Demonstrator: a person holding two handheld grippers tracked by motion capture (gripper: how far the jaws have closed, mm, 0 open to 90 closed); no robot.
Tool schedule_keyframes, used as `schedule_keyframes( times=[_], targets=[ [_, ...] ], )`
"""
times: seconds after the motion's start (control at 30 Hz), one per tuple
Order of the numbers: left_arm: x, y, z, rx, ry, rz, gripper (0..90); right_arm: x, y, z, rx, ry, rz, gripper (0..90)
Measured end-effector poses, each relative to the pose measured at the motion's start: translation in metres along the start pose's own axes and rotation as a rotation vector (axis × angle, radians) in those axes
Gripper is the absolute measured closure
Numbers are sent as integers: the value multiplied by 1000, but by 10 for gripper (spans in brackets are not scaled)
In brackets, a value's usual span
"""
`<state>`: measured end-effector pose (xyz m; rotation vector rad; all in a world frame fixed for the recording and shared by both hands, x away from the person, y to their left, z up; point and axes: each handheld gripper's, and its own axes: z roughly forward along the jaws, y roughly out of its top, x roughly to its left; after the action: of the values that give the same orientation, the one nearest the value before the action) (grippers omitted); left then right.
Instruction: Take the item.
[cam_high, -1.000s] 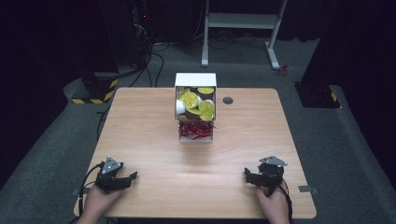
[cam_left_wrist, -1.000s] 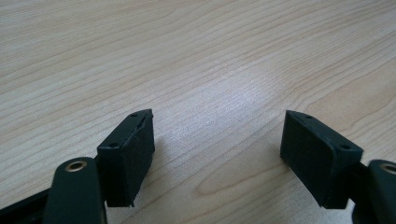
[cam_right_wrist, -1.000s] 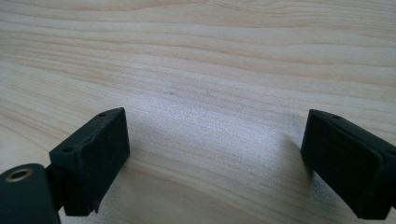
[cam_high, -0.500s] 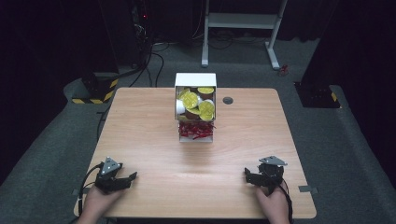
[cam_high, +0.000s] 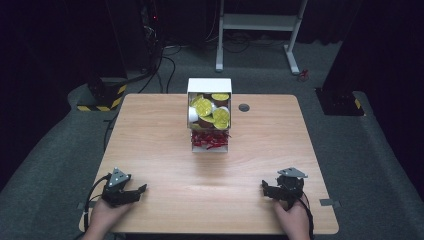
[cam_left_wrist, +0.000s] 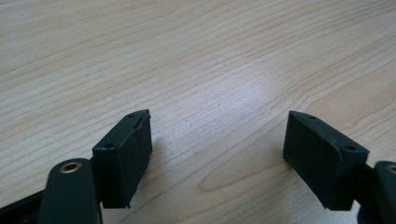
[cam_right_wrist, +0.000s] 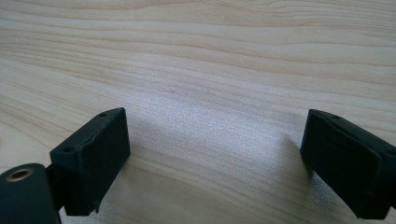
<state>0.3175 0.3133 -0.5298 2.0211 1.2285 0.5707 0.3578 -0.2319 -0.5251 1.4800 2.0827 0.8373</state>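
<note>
A white box (cam_high: 209, 116) stands at the middle of the table's far half, holding several yellow-topped round pieces with red shredded filling at its near end. My left gripper (cam_high: 141, 189) rests on the near left of the wooden table (cam_high: 160, 145), held by a hand, its jaws open over bare wood (cam_left_wrist: 217, 149). My right gripper (cam_high: 264, 188) lies at the near right, also in a hand, and stands open with only wood grain between its fingers (cam_right_wrist: 215, 154). Both sit well short of the box.
A small dark round grommet (cam_high: 244, 107) is set in the table right of the box. Beyond the far edge stand a white metal frame (cam_high: 260, 25), cables and a yellow-black striped base (cam_high: 102, 100) on grey floor.
</note>
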Motion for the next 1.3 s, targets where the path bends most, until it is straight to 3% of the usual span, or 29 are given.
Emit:
schedule_keyframes(
  times=[0.4, 0.63, 0.83, 1.1, 1.3],
  targets=[
    [0, 2, -3, 4, 6, 6, 278, 0, 0, 0, 0, 1, 0, 80],
    [0, 3, -6, -18, -27, -39, 280, 0, 0, 0, 0, 0, 0, 80],
    [-5, 8, -10, -65, -61, -60, 287, 0, 0, 0, 0, 0, 0, 80],
    [-11, 13, -12, -102, -72, -50, 287, 0, 0, 0, 0, 1, 0, 80],
    [-19, 25, -13, -98, -74, -12, 290, 0, 0, 0, 0, 1, 0, 80]
  ],
)
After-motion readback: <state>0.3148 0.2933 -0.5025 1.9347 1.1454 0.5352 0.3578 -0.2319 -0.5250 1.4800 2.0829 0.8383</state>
